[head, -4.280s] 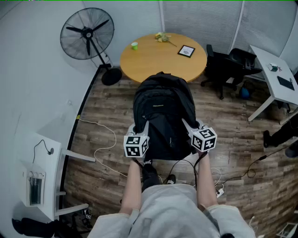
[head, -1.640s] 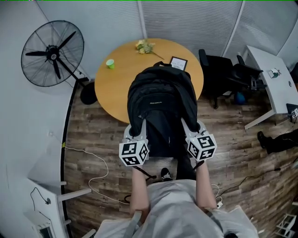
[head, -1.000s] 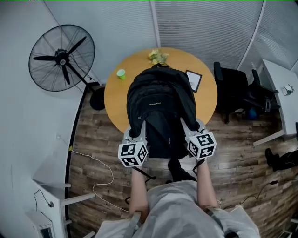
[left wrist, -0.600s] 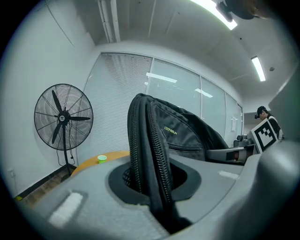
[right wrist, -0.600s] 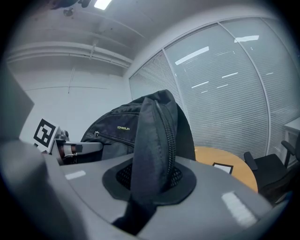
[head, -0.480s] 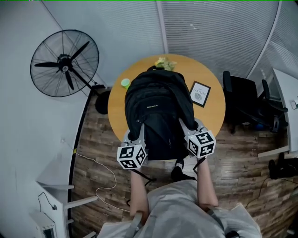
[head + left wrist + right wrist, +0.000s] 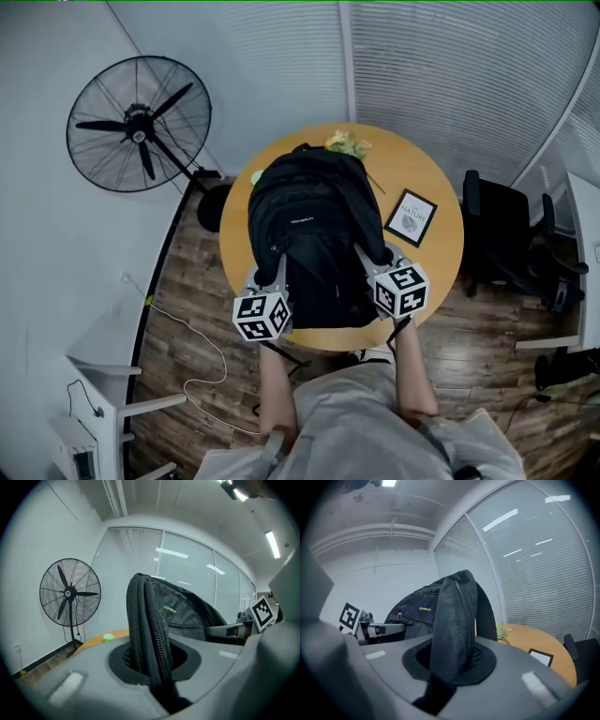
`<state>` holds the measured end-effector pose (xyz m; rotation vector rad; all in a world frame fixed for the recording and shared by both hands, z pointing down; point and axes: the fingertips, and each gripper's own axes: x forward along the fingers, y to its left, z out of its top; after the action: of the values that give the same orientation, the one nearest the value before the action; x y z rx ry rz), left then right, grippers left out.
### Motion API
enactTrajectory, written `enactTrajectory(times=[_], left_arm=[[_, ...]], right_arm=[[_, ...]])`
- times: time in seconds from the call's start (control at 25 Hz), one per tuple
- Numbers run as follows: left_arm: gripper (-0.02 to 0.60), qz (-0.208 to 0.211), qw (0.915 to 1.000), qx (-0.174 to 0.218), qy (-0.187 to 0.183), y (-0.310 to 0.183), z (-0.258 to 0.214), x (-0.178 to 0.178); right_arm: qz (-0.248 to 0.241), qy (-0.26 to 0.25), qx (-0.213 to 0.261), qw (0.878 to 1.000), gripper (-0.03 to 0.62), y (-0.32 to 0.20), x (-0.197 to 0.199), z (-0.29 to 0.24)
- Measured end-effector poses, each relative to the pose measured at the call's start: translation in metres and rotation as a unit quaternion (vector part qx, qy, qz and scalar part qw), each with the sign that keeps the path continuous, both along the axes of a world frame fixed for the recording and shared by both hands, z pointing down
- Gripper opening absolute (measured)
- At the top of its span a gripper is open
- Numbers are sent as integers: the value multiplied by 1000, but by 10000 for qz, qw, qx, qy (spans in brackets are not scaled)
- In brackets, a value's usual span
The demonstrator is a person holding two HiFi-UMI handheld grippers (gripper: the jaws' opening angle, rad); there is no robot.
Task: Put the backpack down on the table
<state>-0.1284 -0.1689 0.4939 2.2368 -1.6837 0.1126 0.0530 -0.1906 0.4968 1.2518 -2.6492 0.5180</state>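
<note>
Over round table [image 7: 442,267], backpack [image 7: 314,220] points top-end away, left gripper [image 7: 273,272] and right gripper [image 7: 369,261] clamping its sides.

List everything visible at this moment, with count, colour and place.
backpack: one, black, upright over the table's near half.
round table: one, orange-brown wood, centre.
picture frame: one, black with a white print, on the table right of the backpack.
cup: one, green, near the table's left edge.
flowers: one bunch, yellow-green, at the table's far edge.
pedestal fan: one, black, on the floor left of the table.
office chairs: two, black, right of the table.
cable: one, white, on the floor lower left.
left gripper: grey, clamped on the backpack's left side.
right gripper: grey, clamped on its right side.
</note>
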Motion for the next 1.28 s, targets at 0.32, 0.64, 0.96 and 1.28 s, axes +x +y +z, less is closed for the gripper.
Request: enactTrajectory(times=[0.32,0.64,0.96,1.28], left_arm=[[57,-319,9995,-4,58,-13,9,-8],[57,-585,9979,-269,96,1,23,-38],[57,-375,9981,-443,210,-15,46,-43],[58,-195,9973,-639,310,-47,70,-37]], right_arm=[[-303,78,89,9995,57,-30,-11,7],[-709,67,-95,9974,57,-27,-44,22],[-608,151,-235,9978,57,-32,-47,38],[-485,436,-276,9975,57,-47,-40,44]])
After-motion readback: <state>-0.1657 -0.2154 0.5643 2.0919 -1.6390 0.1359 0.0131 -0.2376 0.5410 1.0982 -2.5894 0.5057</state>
